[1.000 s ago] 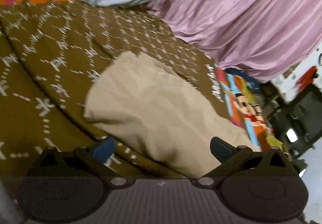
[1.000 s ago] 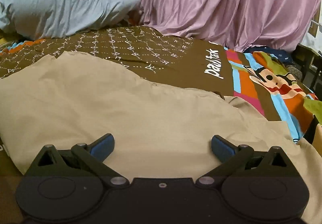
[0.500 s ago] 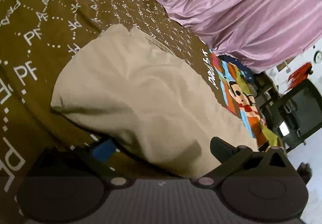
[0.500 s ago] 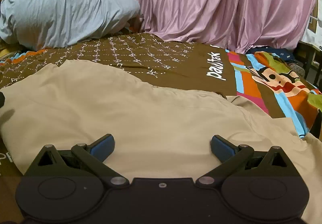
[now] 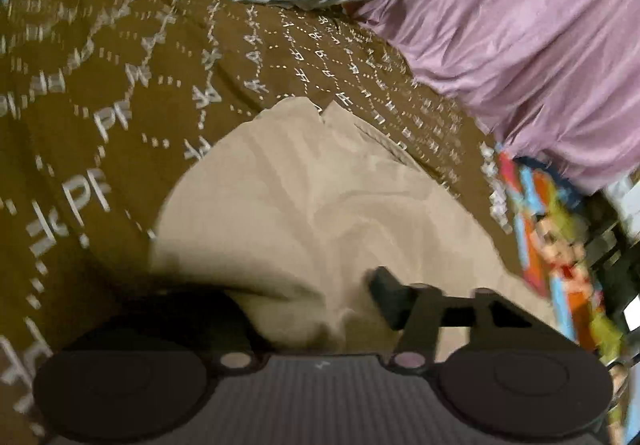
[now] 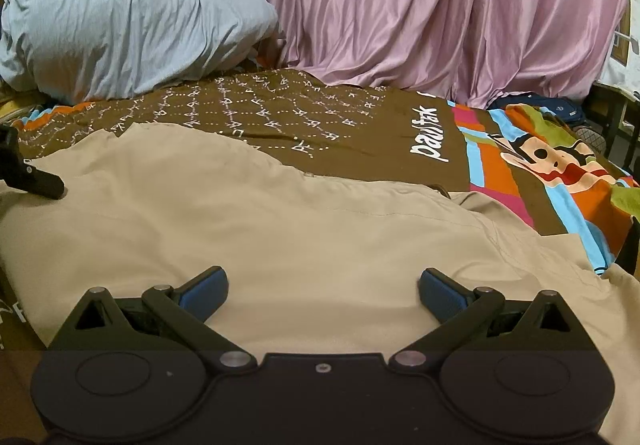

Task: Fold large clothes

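Note:
A large beige garment (image 6: 280, 237) lies spread over the brown patterned bedspread (image 6: 320, 117). In the left wrist view its left end (image 5: 304, 205) is a rounded fold. My left gripper (image 5: 312, 309) is at the near edge of that fold and its jaws are closing. The fold bulges between them and hides the left finger, while the right finger (image 5: 386, 295) rests on top of the cloth. The picture is blurred by motion. One finger of the left gripper (image 6: 38, 183) shows at the far left of the right wrist view. My right gripper (image 6: 322, 291) hovers open over the garment's near side with nothing between its pads.
A grey-blue pillow (image 6: 120, 25) lies at the head of the bed. Pink curtains (image 6: 440, 5) hang behind the bed. A colourful cartoon panel (image 6: 560, 173) covers the bedspread's right side. Dark furniture (image 5: 616, 257) stands past the bed's right edge.
The left gripper moved in onto the garment's left fold and its jaws came closer together, with the left finger now under the cloth. The right gripper stayed where it was, open.

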The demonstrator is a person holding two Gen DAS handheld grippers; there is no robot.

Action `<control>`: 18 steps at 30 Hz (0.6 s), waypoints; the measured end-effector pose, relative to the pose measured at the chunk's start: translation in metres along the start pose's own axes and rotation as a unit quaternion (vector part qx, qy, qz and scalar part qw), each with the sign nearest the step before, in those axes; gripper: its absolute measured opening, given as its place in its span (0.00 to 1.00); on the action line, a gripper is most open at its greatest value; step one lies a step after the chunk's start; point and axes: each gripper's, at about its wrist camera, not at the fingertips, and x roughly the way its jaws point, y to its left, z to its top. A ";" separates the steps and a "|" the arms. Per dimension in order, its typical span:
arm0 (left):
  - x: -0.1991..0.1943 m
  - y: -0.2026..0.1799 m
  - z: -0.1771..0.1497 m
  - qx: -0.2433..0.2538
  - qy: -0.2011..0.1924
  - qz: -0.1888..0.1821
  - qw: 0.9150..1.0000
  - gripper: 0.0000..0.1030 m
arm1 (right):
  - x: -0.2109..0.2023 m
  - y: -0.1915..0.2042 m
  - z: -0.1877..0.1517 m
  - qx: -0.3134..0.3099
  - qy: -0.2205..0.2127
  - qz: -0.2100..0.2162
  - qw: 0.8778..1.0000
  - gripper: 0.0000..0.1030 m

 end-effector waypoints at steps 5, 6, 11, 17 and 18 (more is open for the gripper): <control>-0.019 -0.053 0.008 0.101 -0.027 0.044 0.994 0.13 | -0.007 -0.001 0.000 0.009 -0.015 -0.001 1.000 0.99; -0.023 -0.065 0.008 0.121 -0.036 0.052 0.991 0.08 | -0.009 -0.003 0.000 0.016 -0.020 0.001 1.000 0.99; -0.053 -0.141 0.011 0.236 -0.084 0.042 0.967 0.05 | -0.022 -0.025 -0.001 0.081 -0.046 0.006 0.996 0.88; -0.080 -0.237 -0.003 0.365 -0.089 -0.023 0.927 0.04 | -0.024 -0.030 0.000 0.034 -0.021 -0.031 0.999 0.62; -0.082 -0.252 -0.008 0.384 -0.086 -0.036 0.919 0.04 | -0.024 -0.038 0.000 0.059 -0.017 -0.013 0.998 0.61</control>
